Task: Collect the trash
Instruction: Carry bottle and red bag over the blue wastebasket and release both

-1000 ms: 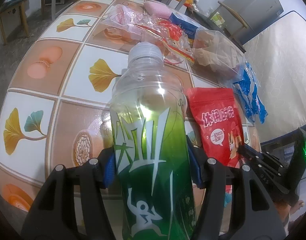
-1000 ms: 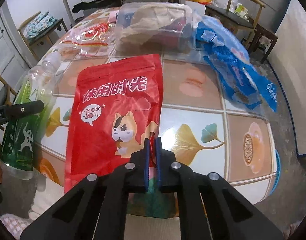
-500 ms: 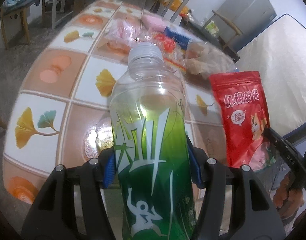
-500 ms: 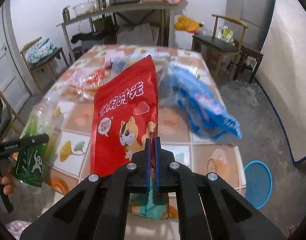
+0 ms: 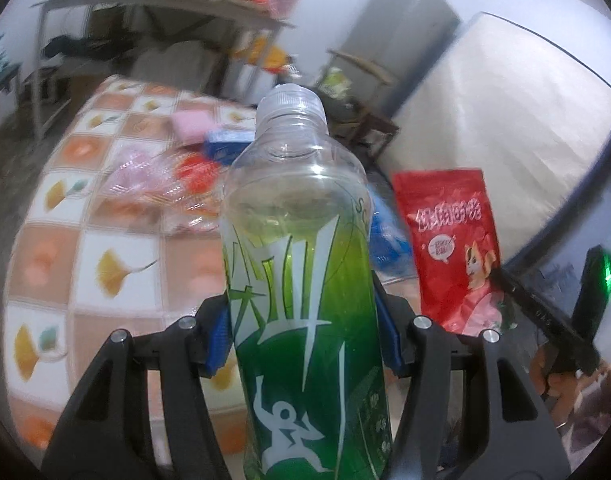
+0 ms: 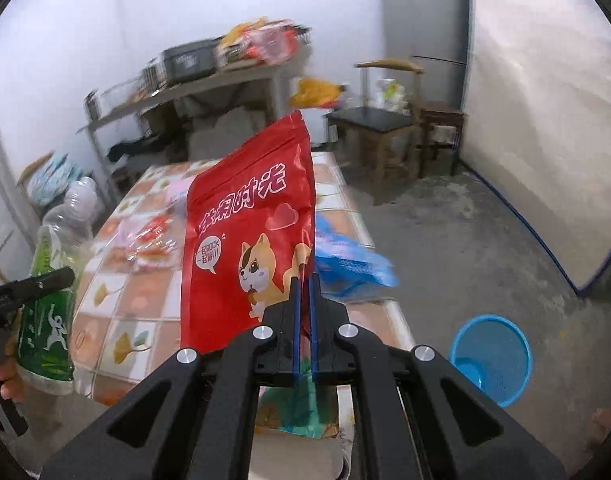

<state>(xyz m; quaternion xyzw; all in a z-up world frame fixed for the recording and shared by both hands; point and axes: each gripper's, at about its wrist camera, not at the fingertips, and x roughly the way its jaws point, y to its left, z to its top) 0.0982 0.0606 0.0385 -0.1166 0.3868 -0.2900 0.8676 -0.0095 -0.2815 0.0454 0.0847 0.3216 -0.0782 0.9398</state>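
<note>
My left gripper [image 5: 305, 332] is shut on a clear plastic bottle [image 5: 301, 264] with a green label, held upright above the tiled table [image 5: 117, 256]. My right gripper [image 6: 304, 284] is shut on the lower right edge of a red snack pouch [image 6: 249, 240] with a cartoon cat, lifted off the table. In the left wrist view the red pouch [image 5: 449, 248] hangs at the right. The right wrist view shows the bottle [image 6: 53, 280] at the far left. More wrappers [image 5: 165, 184] and a blue bag [image 6: 345, 264] lie on the table.
A blue bucket [image 6: 491, 356] stands on the concrete floor right of the table [image 6: 137, 292]. A wooden chair [image 6: 389, 120], a grey fridge [image 6: 425, 24] and a cluttered shelf [image 6: 201, 80] line the far wall. A mattress [image 5: 497, 132] leans at the right.
Both grippers have risen from the table with their loads. The red pouch came off the tabletop and now hangs upright; the view tilted up so the blue bucket and room show.
</note>
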